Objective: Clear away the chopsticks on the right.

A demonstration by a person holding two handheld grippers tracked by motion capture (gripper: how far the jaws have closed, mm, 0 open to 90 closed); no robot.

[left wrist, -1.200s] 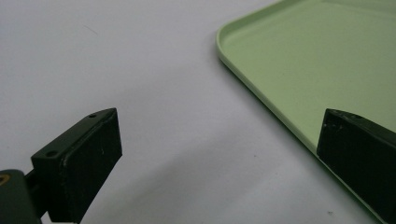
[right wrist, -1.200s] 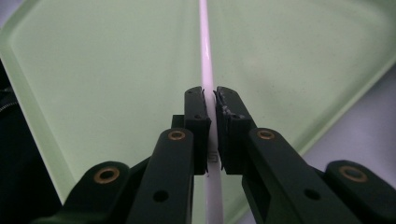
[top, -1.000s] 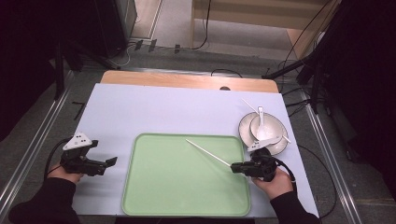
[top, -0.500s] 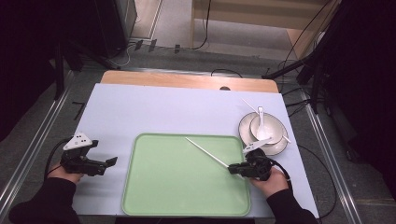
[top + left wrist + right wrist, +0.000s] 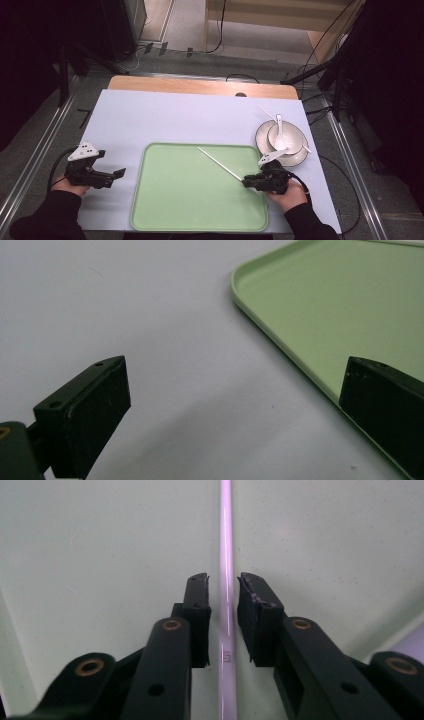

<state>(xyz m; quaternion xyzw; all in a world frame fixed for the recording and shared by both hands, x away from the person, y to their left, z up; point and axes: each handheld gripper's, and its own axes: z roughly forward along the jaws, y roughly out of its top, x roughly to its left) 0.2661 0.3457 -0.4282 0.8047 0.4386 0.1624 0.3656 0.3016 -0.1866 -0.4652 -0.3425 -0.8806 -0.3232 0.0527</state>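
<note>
- Releasing looks like the step in hand: the right claw (image 5: 223, 592) has just been opening, and its pads now stand a little apart on either side of the white chopstick (image 5: 220, 164), with thin gaps showing in the right gripper view.
- That chopstick (image 5: 225, 540) lies flat on the green tray (image 5: 165, 200), running from the claw diagonally toward the tray's far edge.
- Beside the tray's right edge sits a white plate (image 5: 296, 156) carrying a bowl (image 5: 287, 141) and a spoon (image 5: 279, 127), with 1 more chopstick (image 5: 266, 113) leaning across it.
- The left claw (image 5: 119, 173) rests wide open and empty on the table (image 5: 150, 115), just left of the tray (image 5: 320, 300).
- Next, I judge, the right claw should draw straight back without nudging the chopstick, then go for the second one.
</note>
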